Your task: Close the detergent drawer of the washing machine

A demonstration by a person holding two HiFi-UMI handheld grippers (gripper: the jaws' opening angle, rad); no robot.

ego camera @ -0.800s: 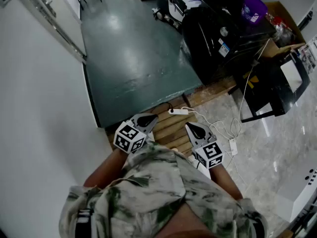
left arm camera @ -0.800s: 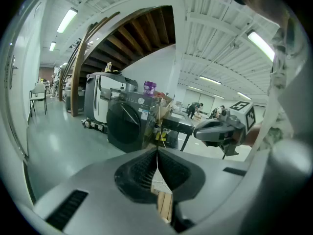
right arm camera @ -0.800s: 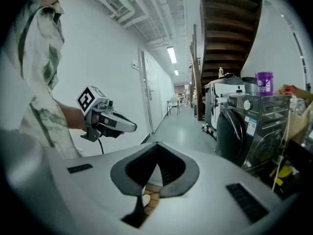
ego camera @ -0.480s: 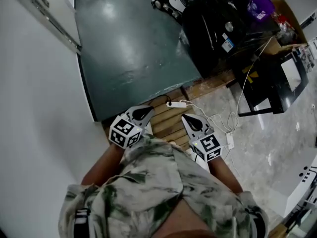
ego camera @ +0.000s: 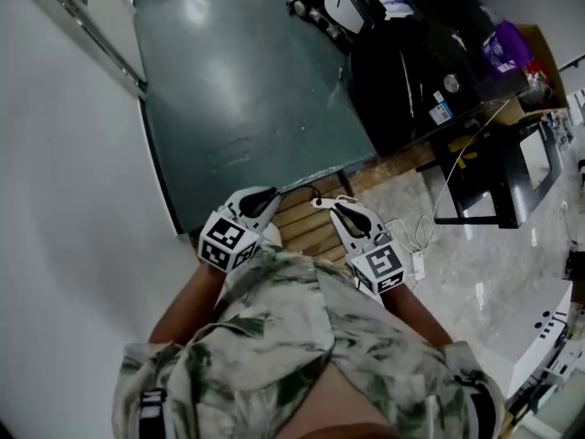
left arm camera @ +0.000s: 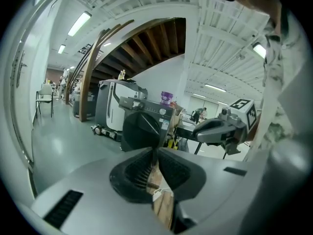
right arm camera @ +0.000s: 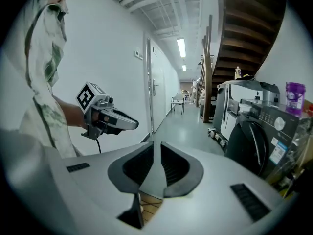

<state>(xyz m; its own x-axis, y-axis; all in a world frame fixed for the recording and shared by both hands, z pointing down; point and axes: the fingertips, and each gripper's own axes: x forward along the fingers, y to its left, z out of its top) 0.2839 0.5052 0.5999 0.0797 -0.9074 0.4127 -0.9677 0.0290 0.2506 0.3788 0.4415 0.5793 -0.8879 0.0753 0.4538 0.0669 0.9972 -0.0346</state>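
A black washing machine [ego camera: 411,71] stands at the upper right of the head view, well ahead of both grippers. It shows in the left gripper view [left arm camera: 144,126] and at the right edge of the right gripper view [right arm camera: 254,141]. I cannot make out its detergent drawer. My left gripper [ego camera: 260,197] and right gripper [ego camera: 343,210] are held close to the body over a wooden pallet [ego camera: 306,231]. Both are shut with nothing between the jaws. Each shows in the other's view: the right gripper [left arm camera: 198,129] and the left gripper [right arm camera: 134,125].
A dark green floor [ego camera: 238,90] stretches ahead to the machine. A white wall with a door [ego camera: 73,154] runs along the left. White cables [ego camera: 407,236] lie right of the pallet. A black stand [ego camera: 484,172], a purple bottle [ego camera: 505,48] and a white appliance [ego camera: 539,337] are at the right.
The head view has swung, so the washing machine sits further right in the picture. Both grippers stay shut near the body and have crept slightly forward over the pallet.
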